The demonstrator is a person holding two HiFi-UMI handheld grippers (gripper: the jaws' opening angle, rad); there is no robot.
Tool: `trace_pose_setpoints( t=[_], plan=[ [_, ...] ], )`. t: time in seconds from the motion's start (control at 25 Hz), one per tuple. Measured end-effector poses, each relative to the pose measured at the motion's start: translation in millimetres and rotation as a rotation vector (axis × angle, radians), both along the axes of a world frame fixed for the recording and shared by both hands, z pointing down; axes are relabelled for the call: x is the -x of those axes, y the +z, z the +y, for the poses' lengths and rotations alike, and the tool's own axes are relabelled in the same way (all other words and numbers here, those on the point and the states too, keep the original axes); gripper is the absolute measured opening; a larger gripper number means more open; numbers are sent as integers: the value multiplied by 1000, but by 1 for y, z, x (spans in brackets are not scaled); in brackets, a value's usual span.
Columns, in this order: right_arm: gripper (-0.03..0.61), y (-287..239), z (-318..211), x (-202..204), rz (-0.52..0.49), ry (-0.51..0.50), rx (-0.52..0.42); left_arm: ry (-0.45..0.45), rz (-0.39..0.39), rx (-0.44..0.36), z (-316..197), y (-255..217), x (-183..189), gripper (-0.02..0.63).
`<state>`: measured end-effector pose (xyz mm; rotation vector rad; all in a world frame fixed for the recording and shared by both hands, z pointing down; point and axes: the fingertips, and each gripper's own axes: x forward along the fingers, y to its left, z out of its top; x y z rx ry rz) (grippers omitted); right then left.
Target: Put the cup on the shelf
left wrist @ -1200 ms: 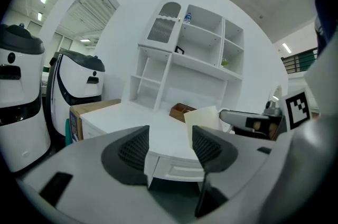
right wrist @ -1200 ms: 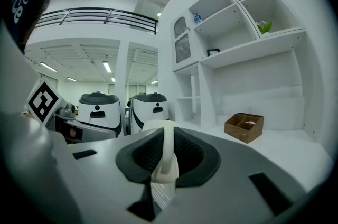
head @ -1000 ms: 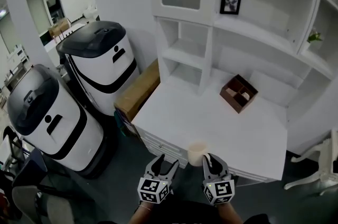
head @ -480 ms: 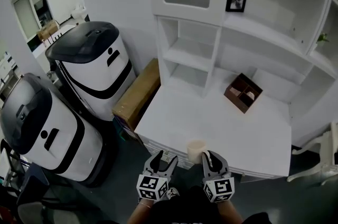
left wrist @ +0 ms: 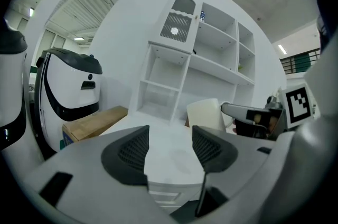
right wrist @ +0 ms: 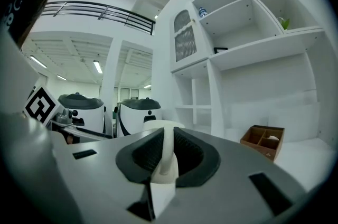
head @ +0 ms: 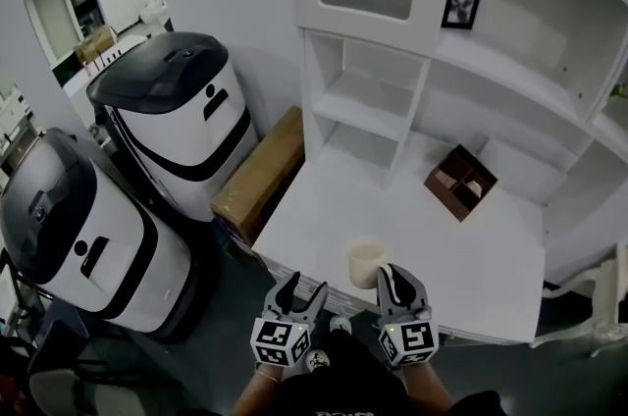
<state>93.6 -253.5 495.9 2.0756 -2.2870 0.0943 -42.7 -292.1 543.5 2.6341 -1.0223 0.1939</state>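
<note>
A cream cup [head: 366, 262] hangs over the near edge of the white table [head: 442, 242], and my right gripper [head: 389, 276] is shut on its handle. In the right gripper view the handle [right wrist: 168, 157] is pinched upright between the dark pads, with the cup's body just beyond them. My left gripper [head: 301, 292] floats to the left of the cup, open and empty; its own view shows the bare gap of the left gripper [left wrist: 170, 146] and the cup [left wrist: 207, 114] off to the right. The white shelf unit [head: 365, 100] rises behind the table.
A brown divided box [head: 461, 183] sits on the table near the shelves, and a framed picture [head: 462, 0] stands on an upper shelf. Left of the table are a cardboard box [head: 263, 171] and two big white-and-black machines [head: 172, 120] [head: 74, 233].
The head view has shifted, so the shelf unit and table sit slightly further right. Both grippers hold about the same place, and the cup stays in the right gripper.
</note>
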Motion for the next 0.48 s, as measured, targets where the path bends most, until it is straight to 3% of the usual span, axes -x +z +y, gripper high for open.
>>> trace_pose_setpoints(
  t=[0.48],
  plan=[
    [57,-80,-99,-39,43,-4,-175,-51,1,-37,-60,-24,-21,252]
  ],
)
